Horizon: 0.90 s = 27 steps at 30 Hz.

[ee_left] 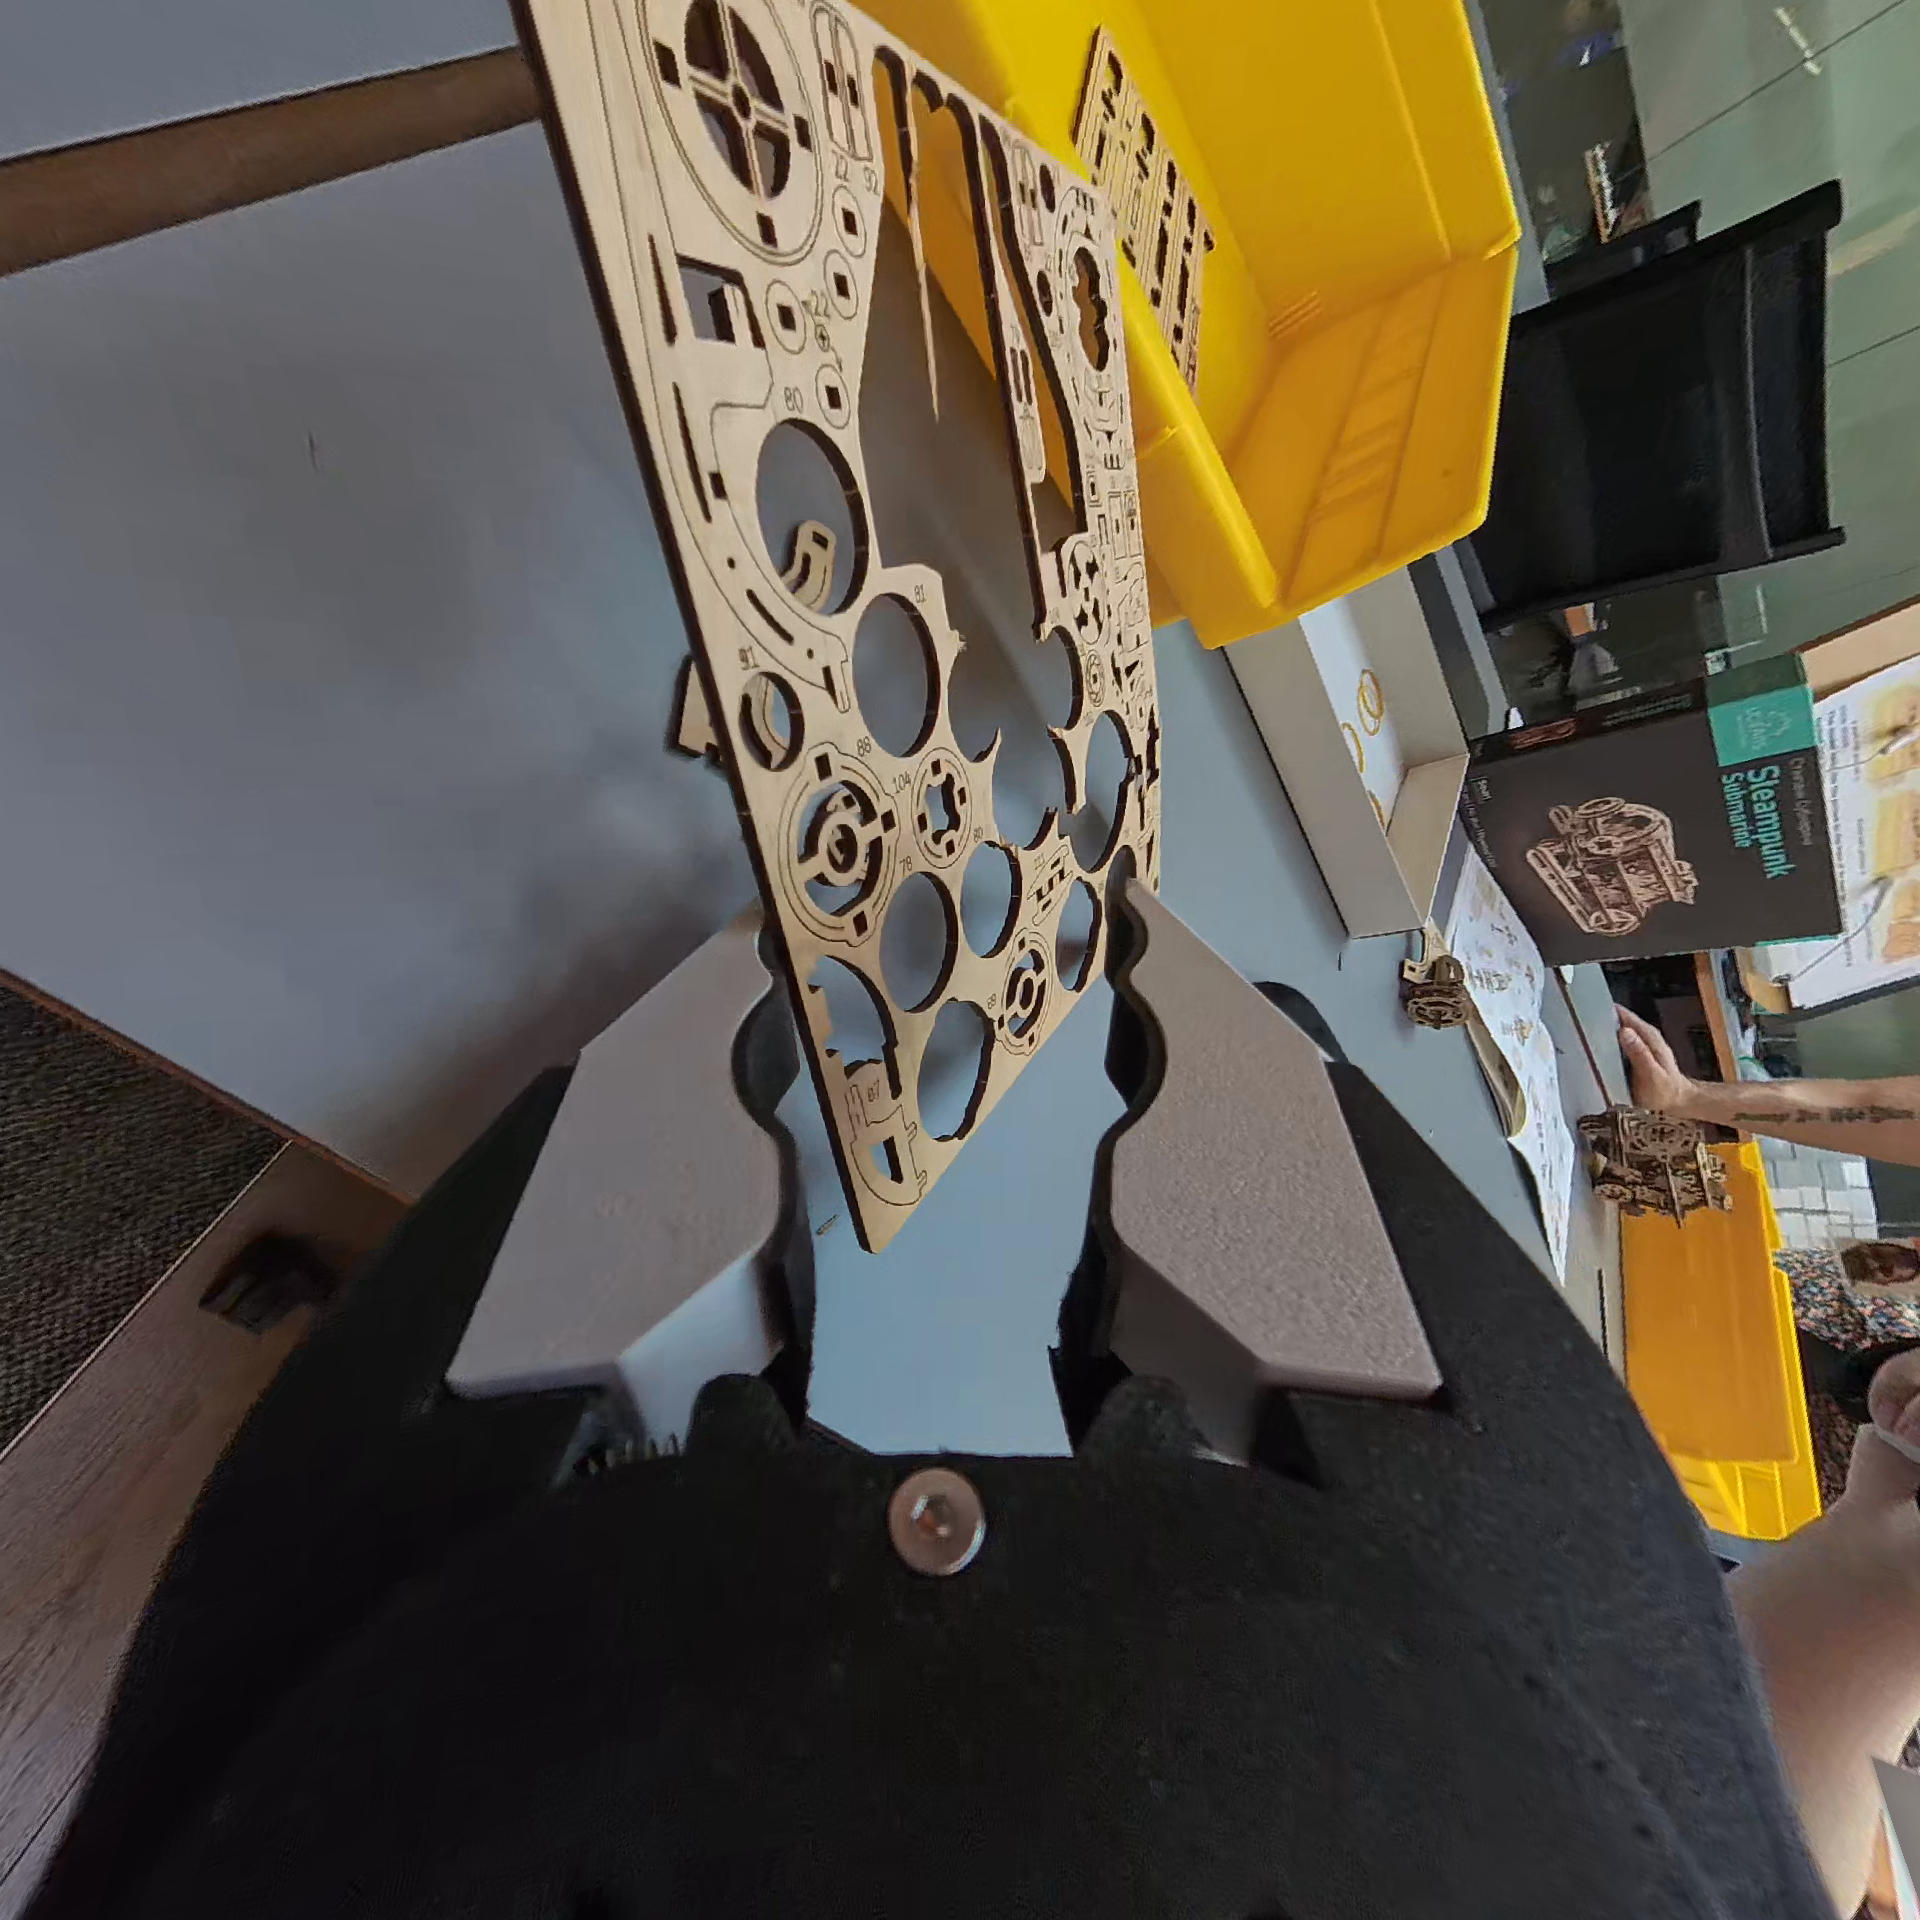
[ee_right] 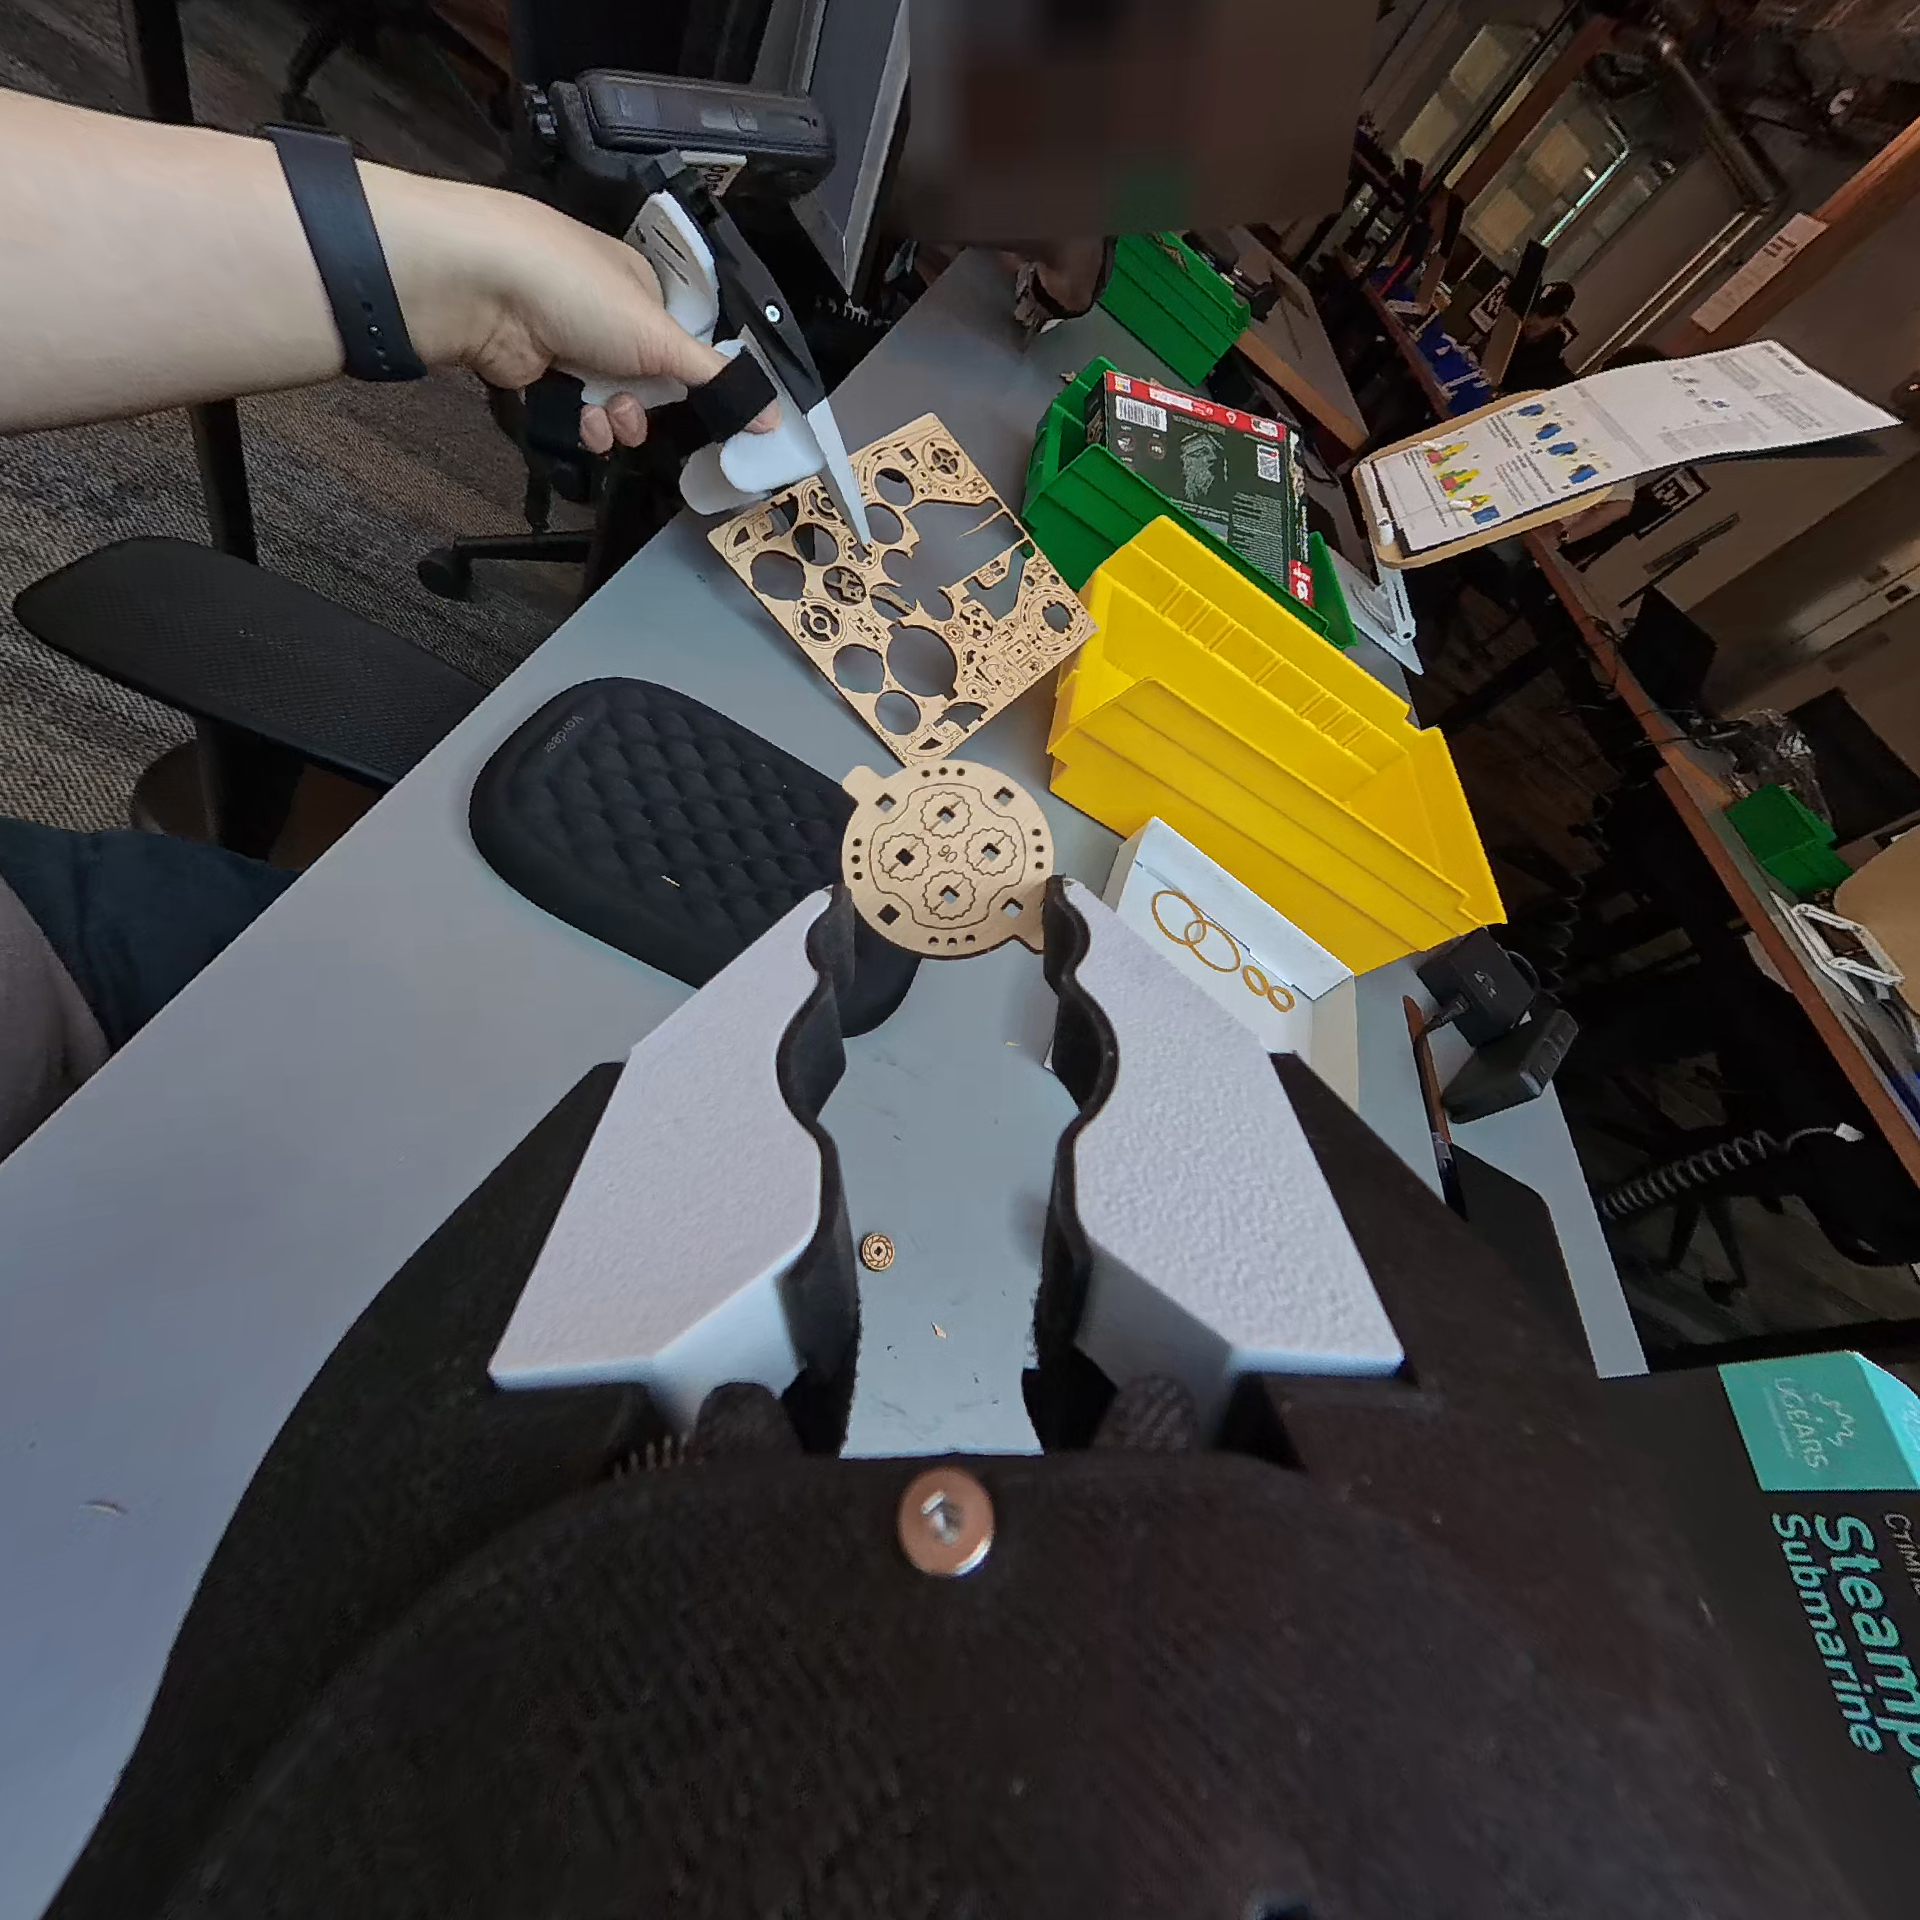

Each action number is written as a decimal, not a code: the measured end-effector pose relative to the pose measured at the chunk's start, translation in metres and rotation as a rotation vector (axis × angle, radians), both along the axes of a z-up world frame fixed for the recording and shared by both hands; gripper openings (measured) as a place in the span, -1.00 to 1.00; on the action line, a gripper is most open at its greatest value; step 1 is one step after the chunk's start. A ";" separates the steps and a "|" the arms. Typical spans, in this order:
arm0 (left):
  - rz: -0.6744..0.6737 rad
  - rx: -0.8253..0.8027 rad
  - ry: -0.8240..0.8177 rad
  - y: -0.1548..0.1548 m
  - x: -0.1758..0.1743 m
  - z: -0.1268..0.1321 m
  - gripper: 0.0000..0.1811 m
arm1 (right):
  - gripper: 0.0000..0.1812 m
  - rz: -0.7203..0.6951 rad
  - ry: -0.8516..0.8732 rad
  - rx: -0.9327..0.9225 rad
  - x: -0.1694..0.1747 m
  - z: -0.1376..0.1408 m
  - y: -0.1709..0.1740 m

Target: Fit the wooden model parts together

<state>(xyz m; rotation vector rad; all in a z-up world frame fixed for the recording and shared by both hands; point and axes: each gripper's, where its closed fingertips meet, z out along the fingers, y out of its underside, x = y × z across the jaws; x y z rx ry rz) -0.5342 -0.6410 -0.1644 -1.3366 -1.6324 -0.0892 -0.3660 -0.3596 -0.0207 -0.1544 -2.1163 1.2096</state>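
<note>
On the grey table point(ee_right: 312, 1143), the perforated wooden sheet point(ee_right: 902, 590) is pinched between the left gripper's point(ee_left: 940, 914) closed-in fingertips beside the yellow bins point(ee_right: 1278, 748), while the round wooden disc point(ee_right: 945, 857) sits clamped at the right gripper's point(ee_right: 943, 914) tips.

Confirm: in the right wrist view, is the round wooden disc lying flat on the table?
No, the round wooden disc is held up off the grey table, pinched at its lower edge between the right gripper's fingertips.
</note>
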 end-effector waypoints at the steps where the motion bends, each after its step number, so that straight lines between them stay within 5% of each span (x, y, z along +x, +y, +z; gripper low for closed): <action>1: -0.009 -0.020 -0.013 0.000 0.001 -0.002 -0.36 | -0.60 0.000 0.001 -0.001 0.000 0.000 0.001; 4: -0.018 -0.082 -0.036 -0.004 0.004 -0.008 -0.36 | -0.60 -0.003 0.002 0.002 0.001 -0.002 0.005; 7: -0.046 -0.044 -0.016 -0.002 0.009 -0.008 -0.72 | -0.61 -0.003 0.000 -0.002 0.002 -0.004 0.007; 11: -0.011 0.008 -0.003 -0.012 0.012 -0.015 -0.74 | -0.61 0.003 -0.002 -0.006 0.004 -0.005 0.007; 12: -0.022 0.036 0.007 -0.010 0.013 -0.014 -0.87 | -0.61 0.002 -0.002 -0.005 0.003 -0.006 0.007; 18: -0.025 0.103 0.015 -0.015 0.015 -0.014 -0.89 | -0.61 0.001 -0.002 0.002 0.004 -0.008 0.006; 27: -0.028 -0.144 -0.059 -0.026 0.024 -0.024 -0.65 | -0.61 0.009 -0.009 0.002 0.005 -0.011 0.006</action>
